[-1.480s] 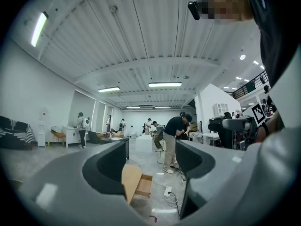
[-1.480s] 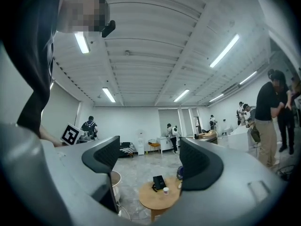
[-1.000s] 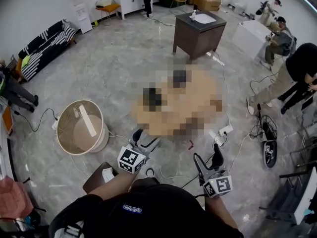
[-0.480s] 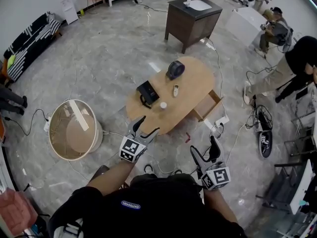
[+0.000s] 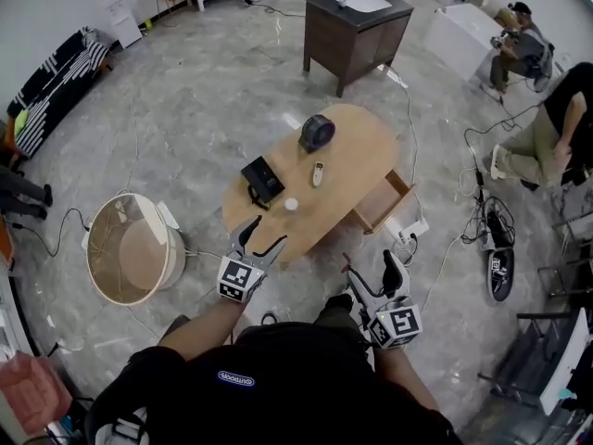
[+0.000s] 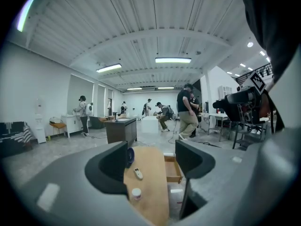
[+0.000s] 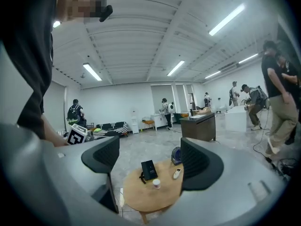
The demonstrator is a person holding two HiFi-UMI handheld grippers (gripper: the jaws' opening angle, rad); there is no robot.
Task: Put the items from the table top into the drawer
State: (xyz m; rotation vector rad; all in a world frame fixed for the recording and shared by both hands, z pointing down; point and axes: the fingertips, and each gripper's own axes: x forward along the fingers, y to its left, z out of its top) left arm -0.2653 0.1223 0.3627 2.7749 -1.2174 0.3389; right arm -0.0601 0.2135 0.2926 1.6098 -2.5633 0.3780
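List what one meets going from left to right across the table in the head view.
In order: black box → white jar → remote → drawer. The round device lies in line with the remote, so I leave it out.

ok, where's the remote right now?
Head view: the remote lies near the middle of the oval wooden table, right of the black device, between the round dark object and the small white bottle.

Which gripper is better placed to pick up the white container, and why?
Left, probably: the left gripper is open at the table's near edge, closest to the white container; the right gripper, also open, sits farther back.
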